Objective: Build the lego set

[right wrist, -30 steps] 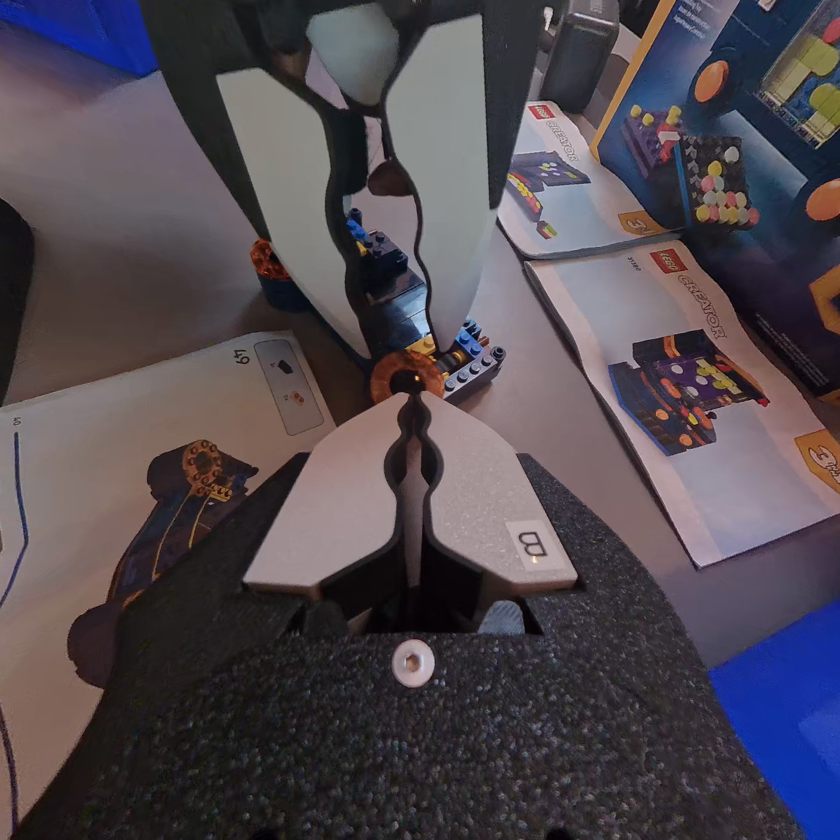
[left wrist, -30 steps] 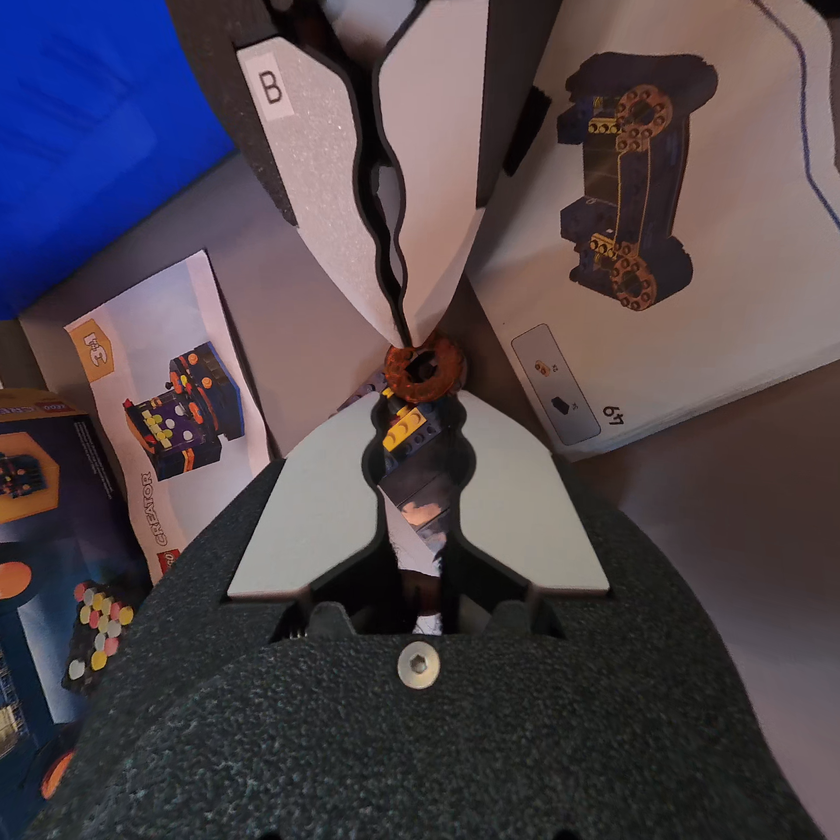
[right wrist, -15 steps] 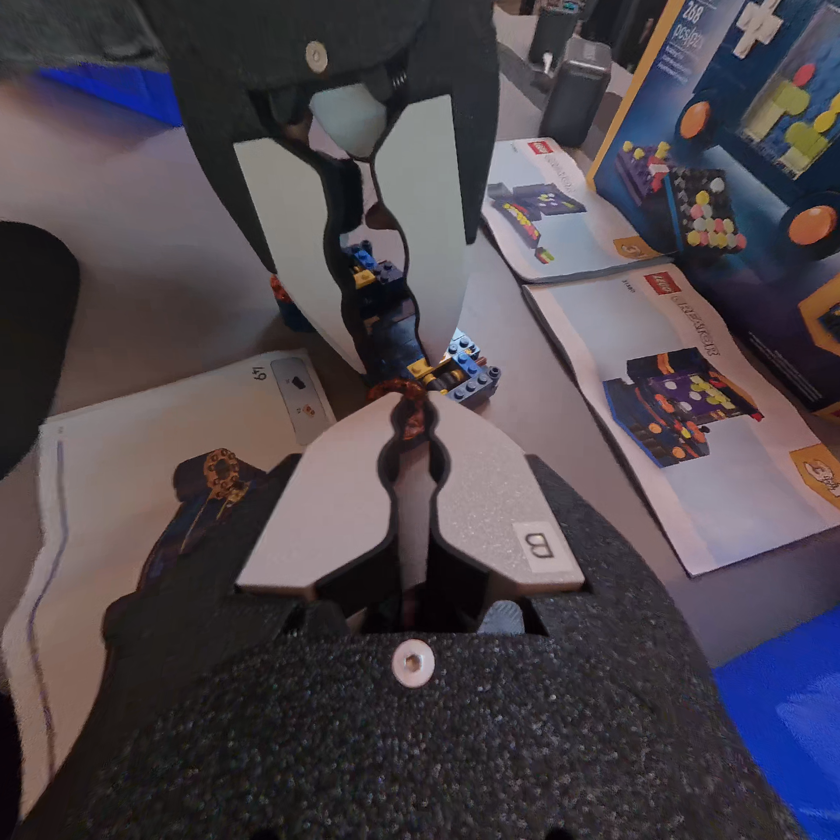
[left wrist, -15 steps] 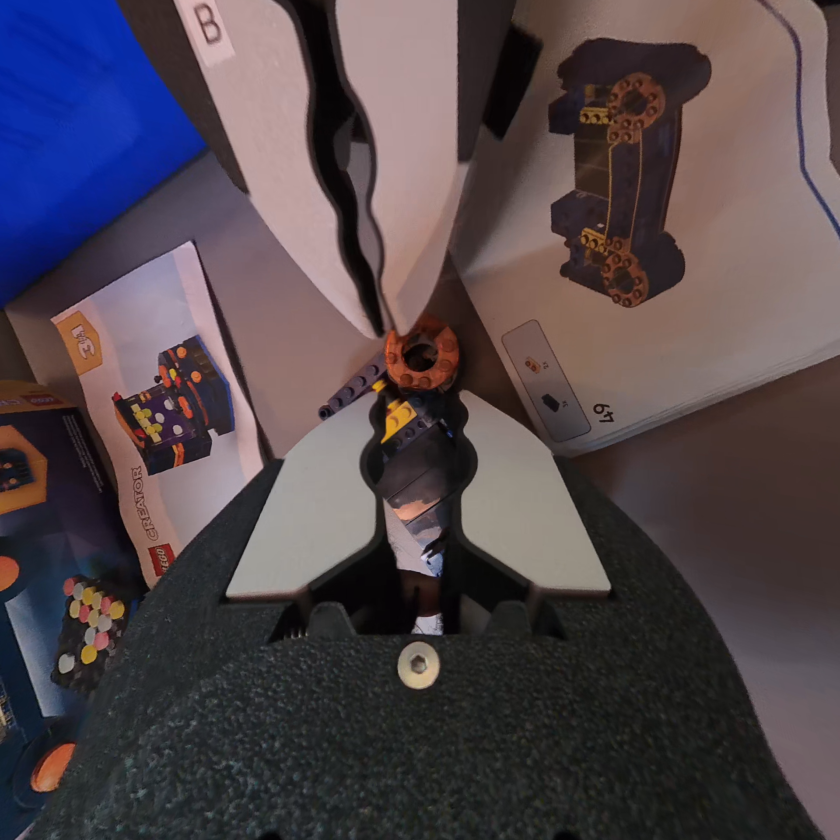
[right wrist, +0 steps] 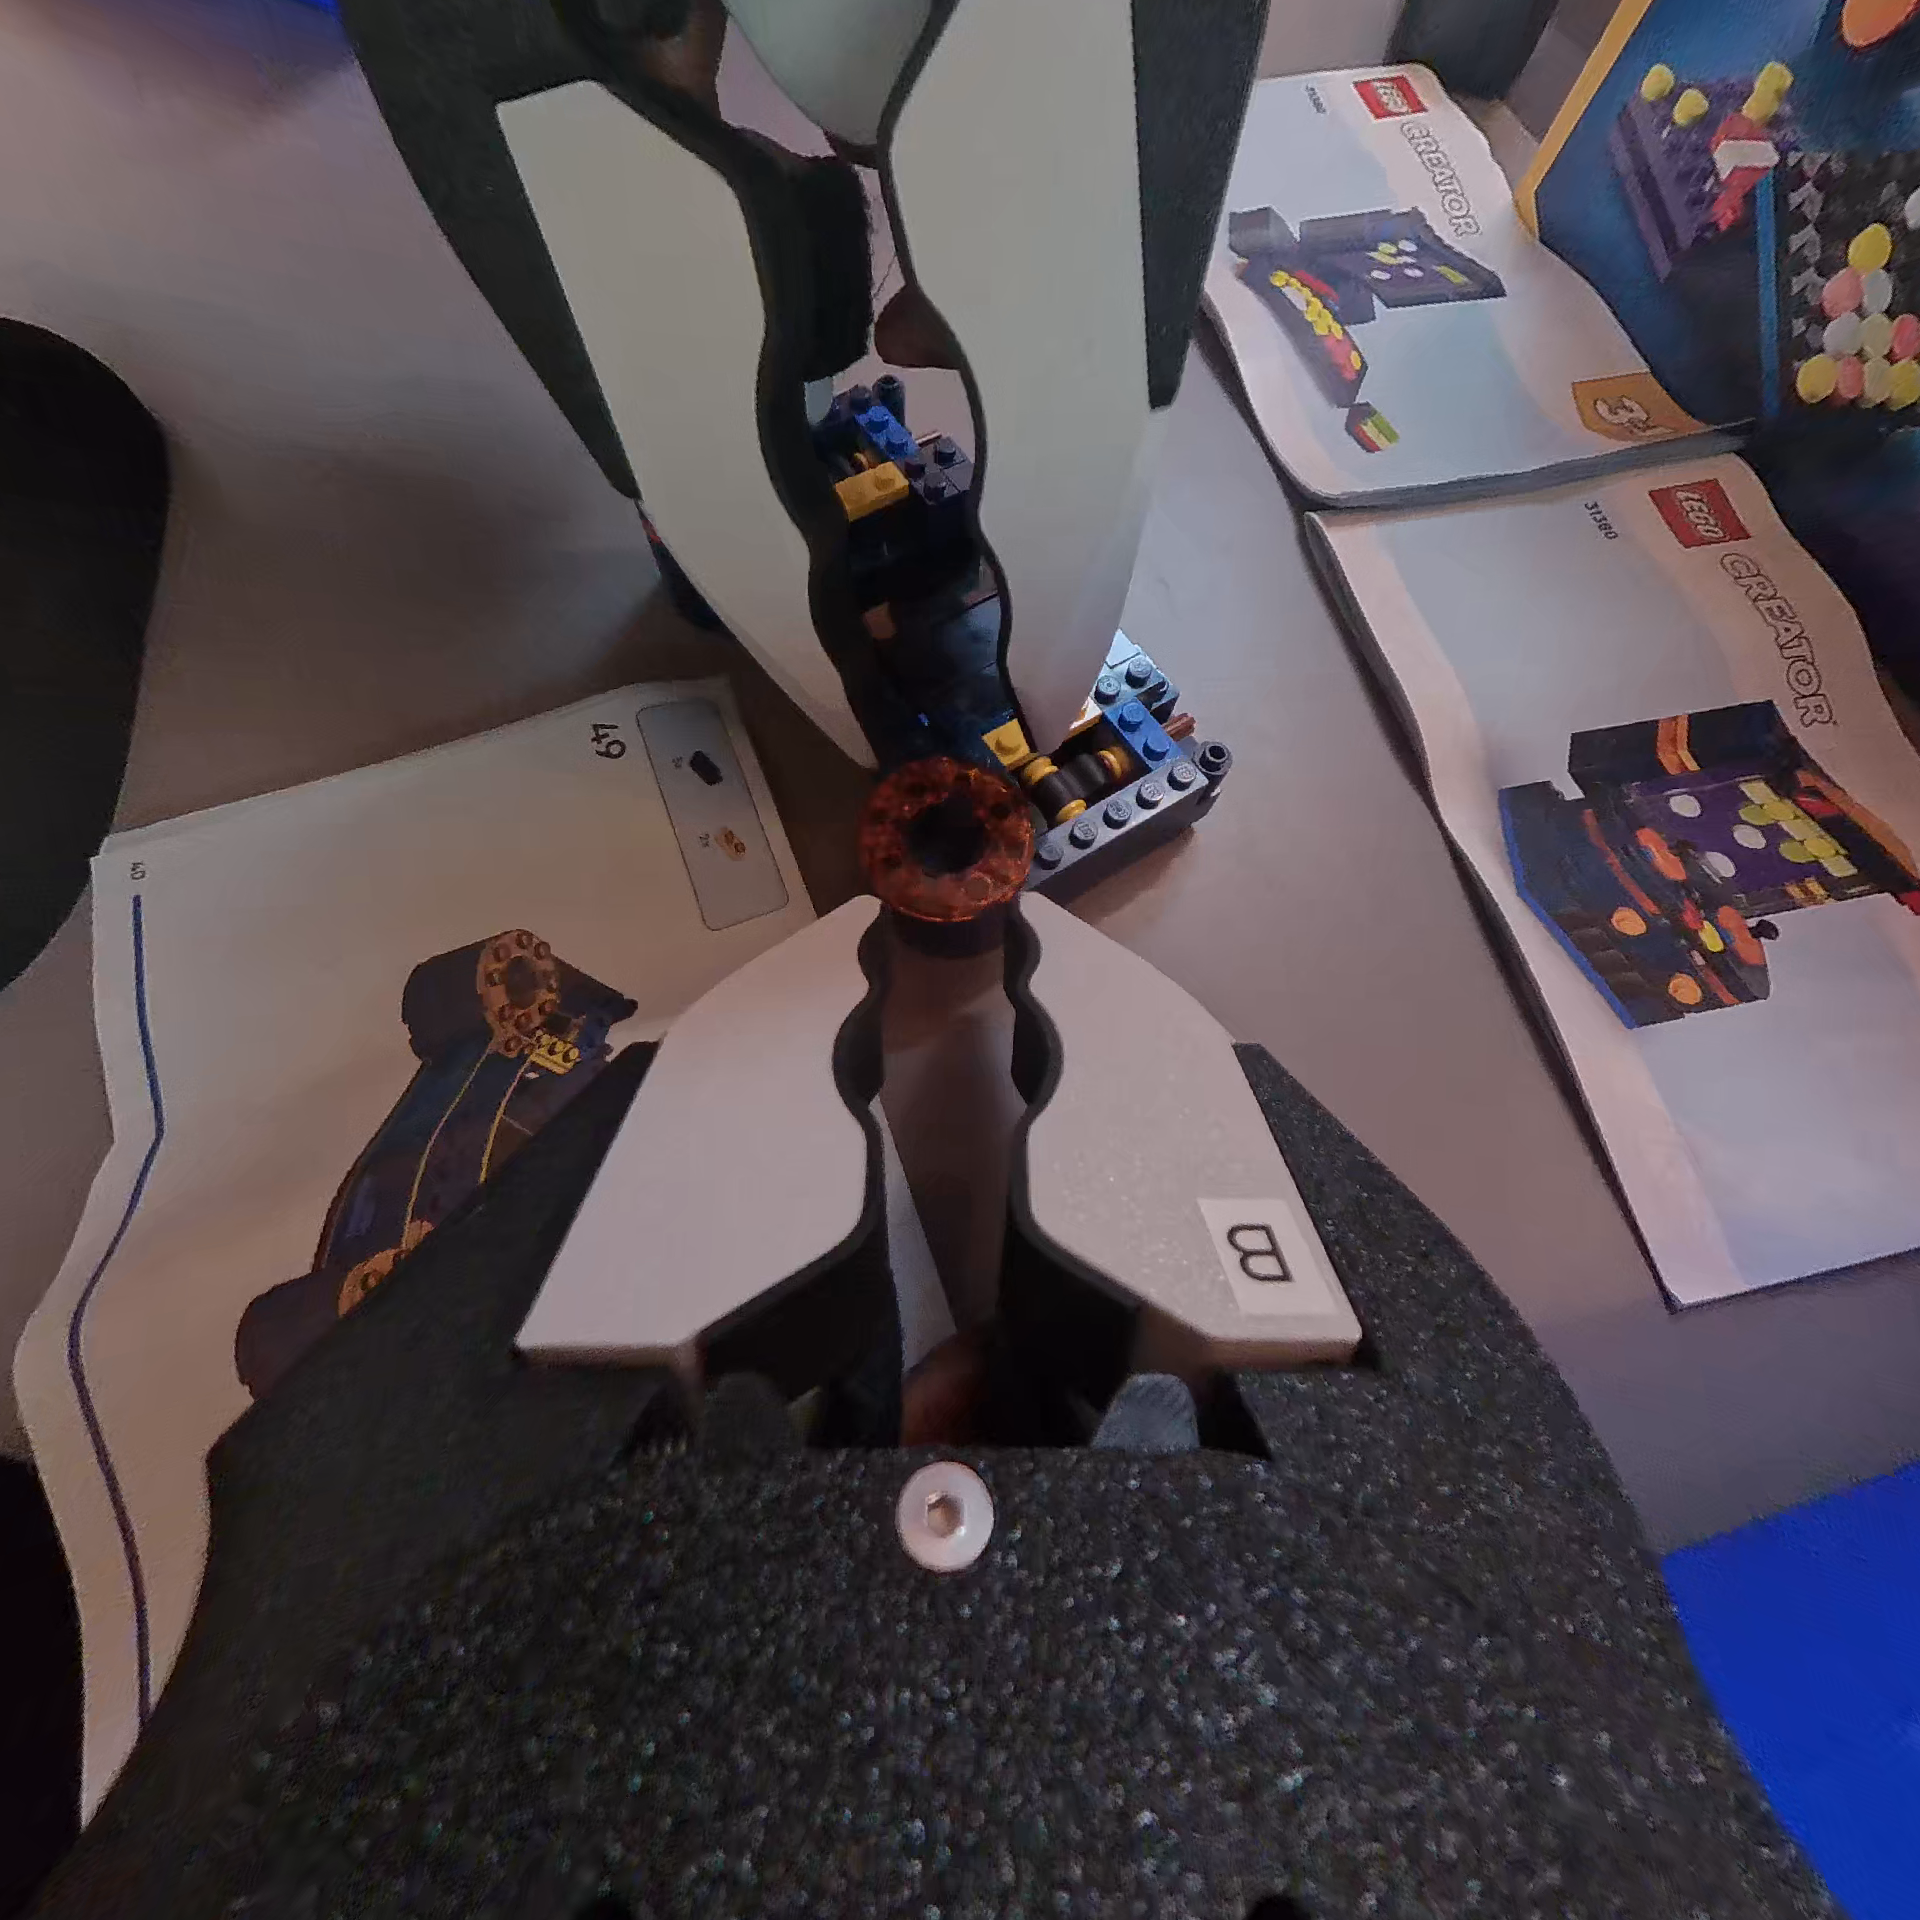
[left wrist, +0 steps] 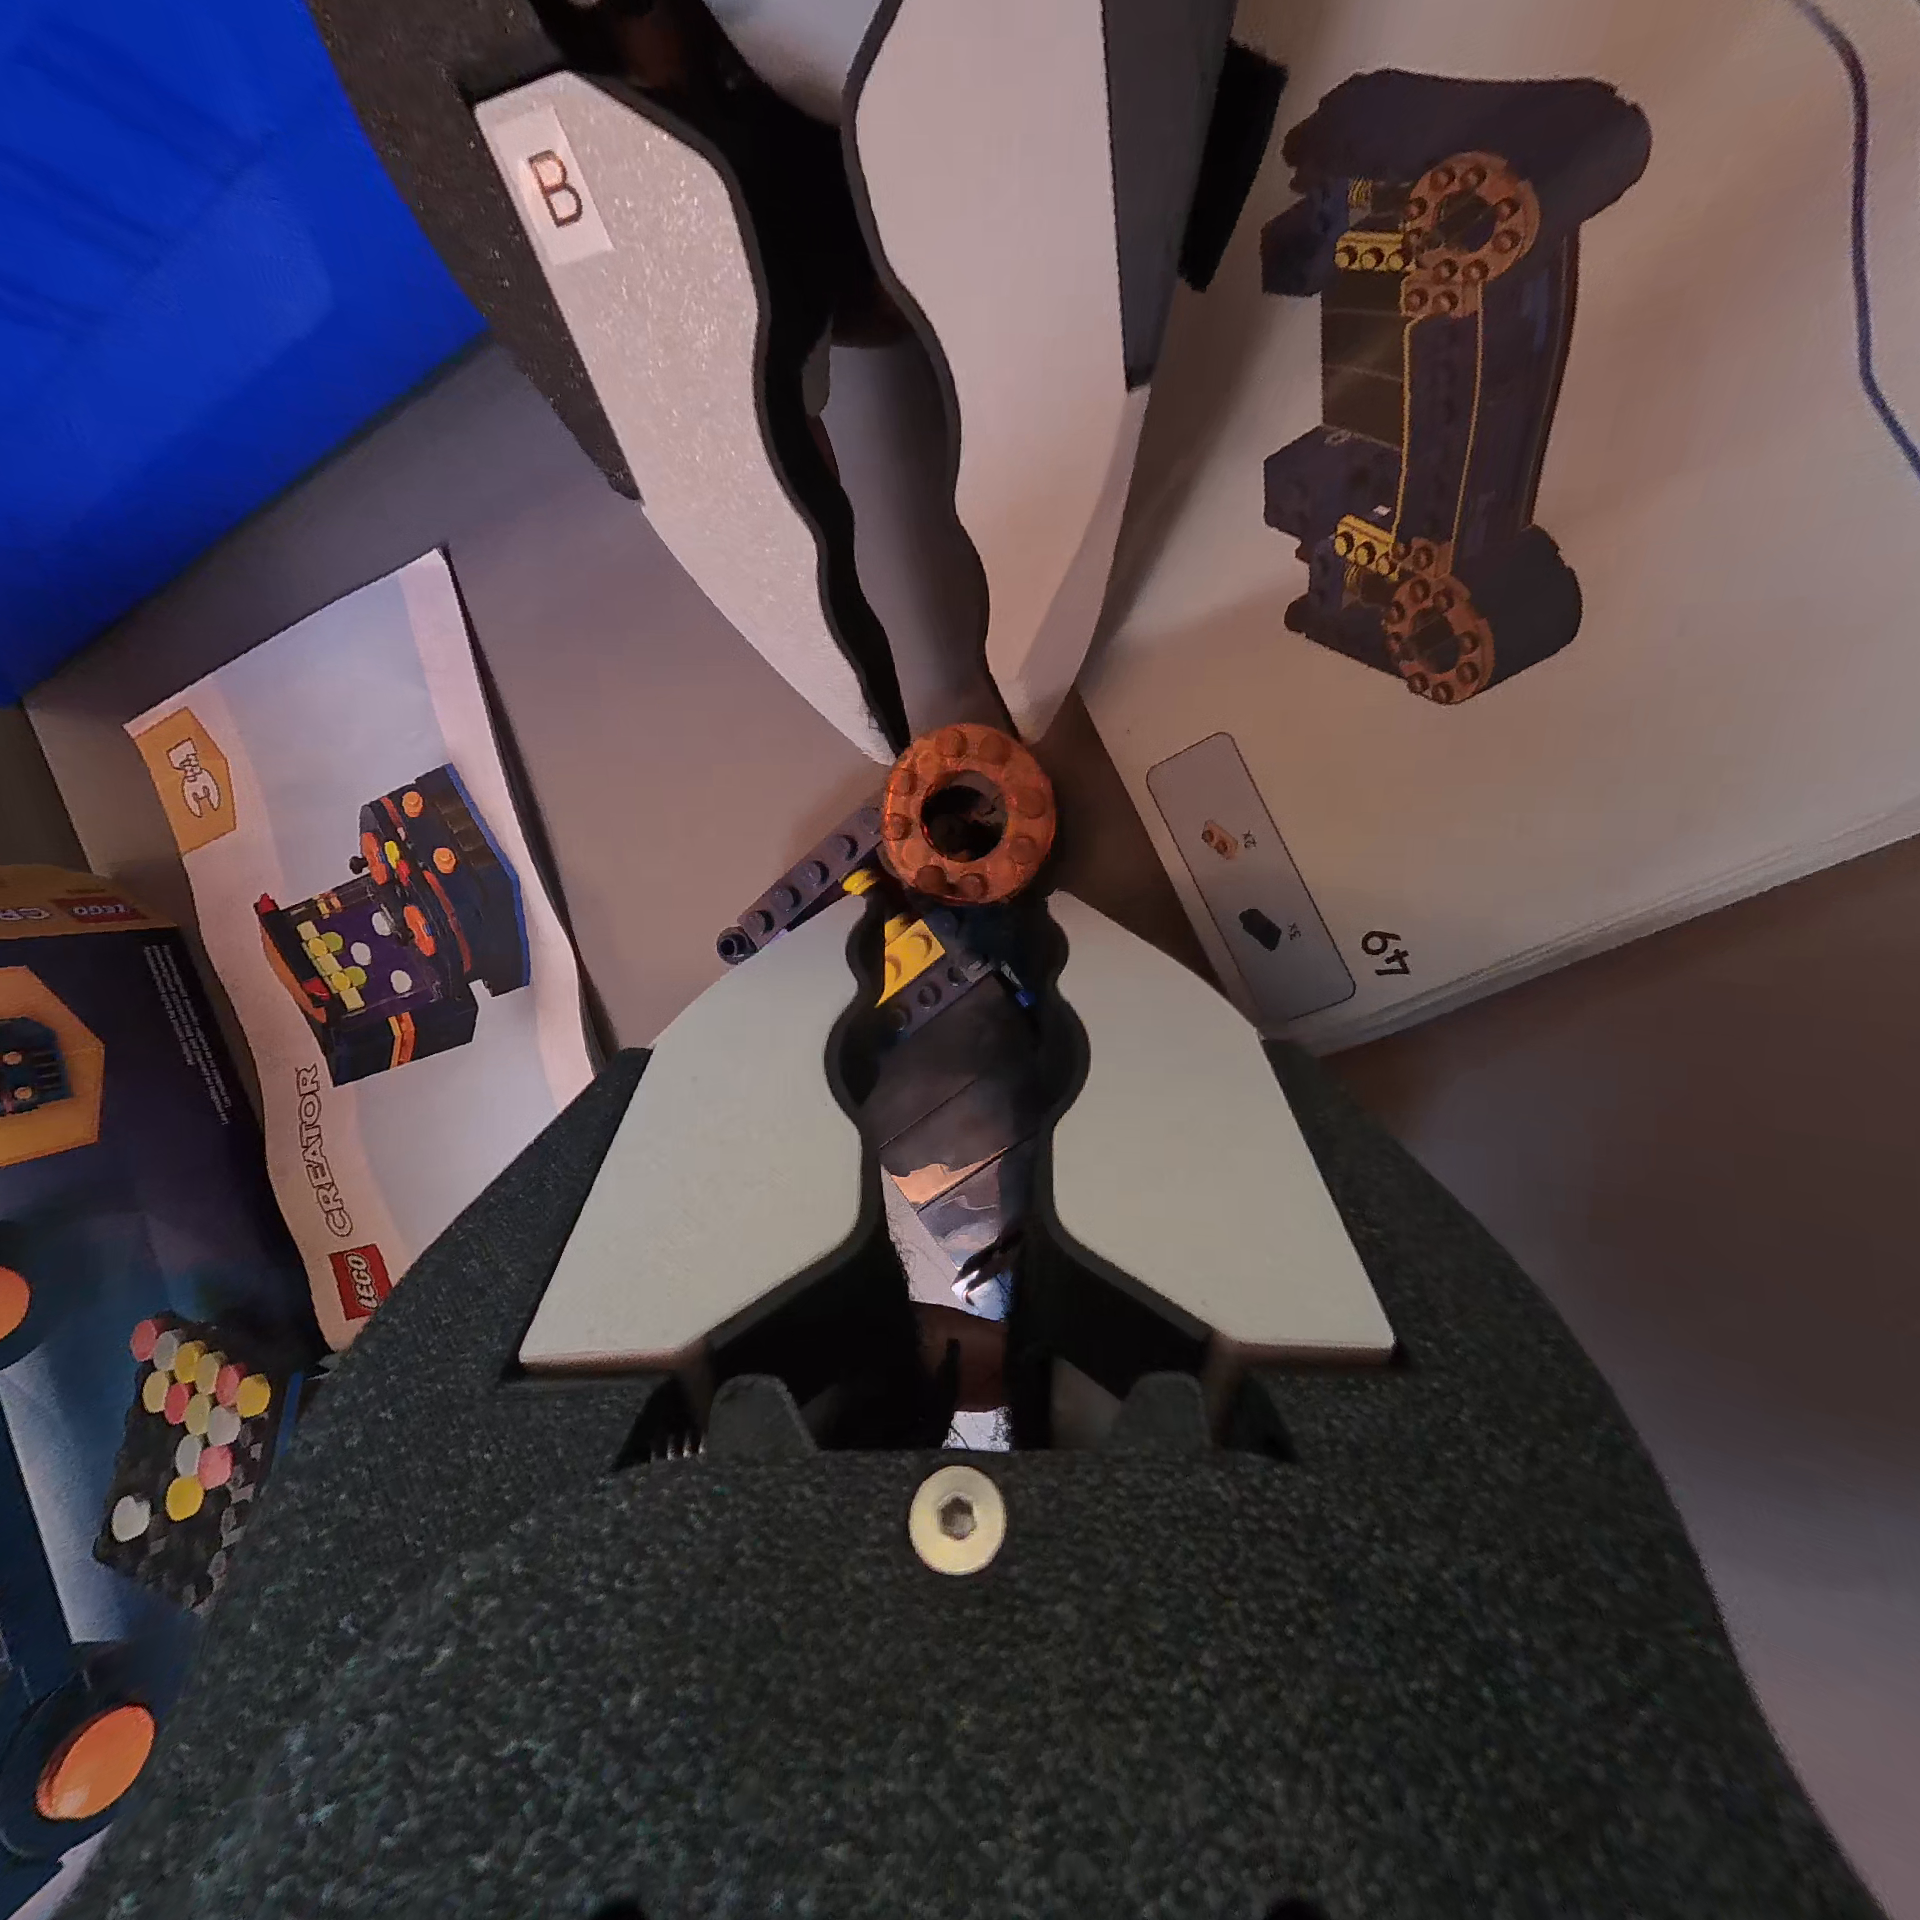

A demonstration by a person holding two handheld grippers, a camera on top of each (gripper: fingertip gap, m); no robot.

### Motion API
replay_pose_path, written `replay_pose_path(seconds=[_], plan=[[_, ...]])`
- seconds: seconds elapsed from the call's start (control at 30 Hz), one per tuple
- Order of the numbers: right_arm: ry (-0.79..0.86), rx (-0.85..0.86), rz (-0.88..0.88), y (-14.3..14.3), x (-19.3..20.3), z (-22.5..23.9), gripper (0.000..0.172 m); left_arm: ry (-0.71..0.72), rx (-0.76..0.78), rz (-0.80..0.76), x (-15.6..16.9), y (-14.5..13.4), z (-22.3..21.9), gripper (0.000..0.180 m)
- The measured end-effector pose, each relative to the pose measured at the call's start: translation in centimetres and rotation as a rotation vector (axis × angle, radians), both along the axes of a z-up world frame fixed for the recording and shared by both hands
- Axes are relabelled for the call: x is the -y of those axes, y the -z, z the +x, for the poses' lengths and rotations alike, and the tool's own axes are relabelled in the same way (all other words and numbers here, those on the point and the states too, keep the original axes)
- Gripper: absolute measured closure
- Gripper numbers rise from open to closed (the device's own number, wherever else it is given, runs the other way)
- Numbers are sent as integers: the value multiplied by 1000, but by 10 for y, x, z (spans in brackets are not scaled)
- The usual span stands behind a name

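The left claw point(left wrist: 961, 914) grips the dark brick model point(left wrist: 940, 1029); the right claw point(right wrist: 945, 925) stands parted at its orange ring point(right wrist: 945, 836), already fitted

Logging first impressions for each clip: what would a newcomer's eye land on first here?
The orange studded ring at dead centre, where the two grippers meet tip to tip. The left gripper clamps the dark brick model that carries the ring; the right gripper stands open at the ring. An open instruction booklet lies beside them.
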State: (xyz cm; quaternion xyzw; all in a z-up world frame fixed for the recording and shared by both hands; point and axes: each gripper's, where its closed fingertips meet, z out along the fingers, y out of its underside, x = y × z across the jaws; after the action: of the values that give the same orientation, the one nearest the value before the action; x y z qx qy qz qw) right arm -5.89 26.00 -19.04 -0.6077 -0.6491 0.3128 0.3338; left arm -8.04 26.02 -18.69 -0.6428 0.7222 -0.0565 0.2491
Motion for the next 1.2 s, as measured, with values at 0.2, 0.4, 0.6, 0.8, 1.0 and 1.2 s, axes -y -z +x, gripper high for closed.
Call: replay_pose_path(seconds=[0.2,0.4,0.6,0.8,1.0,1.2], plan=[[21,-5,32,-2,-3,-2,153,6,3,6,-1,0,2,158],[16,10,56,0,-2,-2,153,15,-6,6,0,0,2,159],[0,20,75,0,1,0,155,19,-19,14,-1,0,1,161],[0,-5,64,-5,1,1,156,24,-19,13,0,1,0,163],[-11,-6,61,-4,4,0,157,6,-30,28,-4,0,-4,163],[6,-19,55,-5,0,0,157,-13,-24,27,-5,-3,-10,159]])
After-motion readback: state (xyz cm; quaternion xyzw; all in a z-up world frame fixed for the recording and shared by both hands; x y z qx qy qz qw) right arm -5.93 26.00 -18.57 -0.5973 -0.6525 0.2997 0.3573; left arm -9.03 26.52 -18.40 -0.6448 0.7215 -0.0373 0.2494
